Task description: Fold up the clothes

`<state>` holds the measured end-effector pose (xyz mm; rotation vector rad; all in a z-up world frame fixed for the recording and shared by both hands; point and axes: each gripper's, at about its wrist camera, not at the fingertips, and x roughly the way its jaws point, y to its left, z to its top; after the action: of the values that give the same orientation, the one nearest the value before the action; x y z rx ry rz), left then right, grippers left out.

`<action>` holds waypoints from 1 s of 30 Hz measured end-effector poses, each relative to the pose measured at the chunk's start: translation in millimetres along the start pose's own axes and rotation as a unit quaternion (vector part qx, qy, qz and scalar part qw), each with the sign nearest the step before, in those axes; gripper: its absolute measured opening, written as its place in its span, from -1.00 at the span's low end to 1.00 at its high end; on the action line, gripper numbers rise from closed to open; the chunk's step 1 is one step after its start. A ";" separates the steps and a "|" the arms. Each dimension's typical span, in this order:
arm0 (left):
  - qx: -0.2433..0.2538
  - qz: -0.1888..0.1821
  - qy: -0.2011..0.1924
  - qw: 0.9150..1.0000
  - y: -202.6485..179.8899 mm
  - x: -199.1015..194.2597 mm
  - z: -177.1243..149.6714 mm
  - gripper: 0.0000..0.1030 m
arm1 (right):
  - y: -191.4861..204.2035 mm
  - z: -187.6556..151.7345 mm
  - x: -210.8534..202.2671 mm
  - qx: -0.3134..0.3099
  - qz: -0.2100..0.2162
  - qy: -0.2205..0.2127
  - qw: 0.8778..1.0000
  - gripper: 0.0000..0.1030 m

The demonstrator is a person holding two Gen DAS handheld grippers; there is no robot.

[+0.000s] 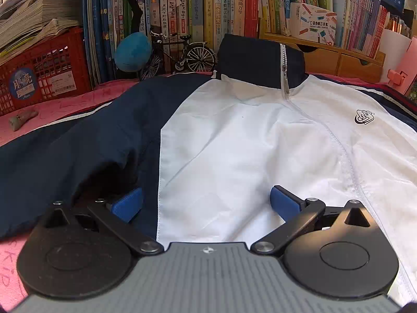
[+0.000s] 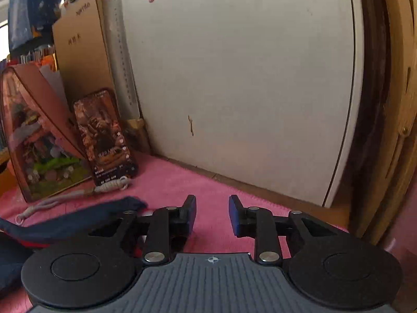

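Observation:
A white jacket with navy sleeves and a navy collar lies front up on the pink cloth, its zip closed. One navy sleeve is folded across its left side. My left gripper hovers low over the white front, open wide, and its left pad sits against the sleeve's edge. In the right wrist view my right gripper is over bare pink cloth, jaws a little apart with nothing between them. The navy sleeve end lies just left of it.
Behind the jacket stand a row of books, a red crate, a model bicycle and a wooden drawer unit. Ahead of the right gripper are a white board, a propped phone, a picture box and a grey cord.

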<state>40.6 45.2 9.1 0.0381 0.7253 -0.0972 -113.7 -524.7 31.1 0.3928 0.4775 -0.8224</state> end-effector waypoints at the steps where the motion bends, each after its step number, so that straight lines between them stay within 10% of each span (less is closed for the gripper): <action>1: 0.000 0.000 0.000 1.000 0.1 0.0 0.1 1.00 | 5.1 -4.9 -5.5 -0.011 0.008 -0.004 1.000 -0.25; 8: 0.000 0.000 0.000 1.000 0.1 0.0 0.1 1.00 | 88.5 -0.4 -73.5 -0.124 0.185 -0.063 0.973 0.28; 12: 0.000 0.000 0.000 1.000 0.0 0.0 0.2 1.00 | 138.7 -13.4 -70.6 -0.163 0.300 0.041 0.939 0.31; 17: 0.000 0.000 0.000 1.000 0.0 0.0 0.4 1.00 | 147.5 -28.1 -40.5 -0.181 0.241 0.133 0.944 0.17; 23: 0.000 0.001 0.000 1.000 0.0 0.2 0.6 1.00 | 103.8 58.8 -25.8 -0.108 0.000 -0.063 0.992 -0.08; 26: -0.001 0.001 0.000 1.000 0.2 0.3 0.7 1.00 | 73.7 82.5 -43.7 -0.045 0.006 -0.138 0.989 0.35; 30: -0.001 0.001 0.000 1.000 0.0 0.3 0.7 1.00 | 63.5 71.3 -44.9 -0.086 0.036 -0.104 0.990 0.40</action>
<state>41.3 45.2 9.5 0.0369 0.7258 -0.0943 -73.3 -494.6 123.8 0.1618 0.3351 -0.7373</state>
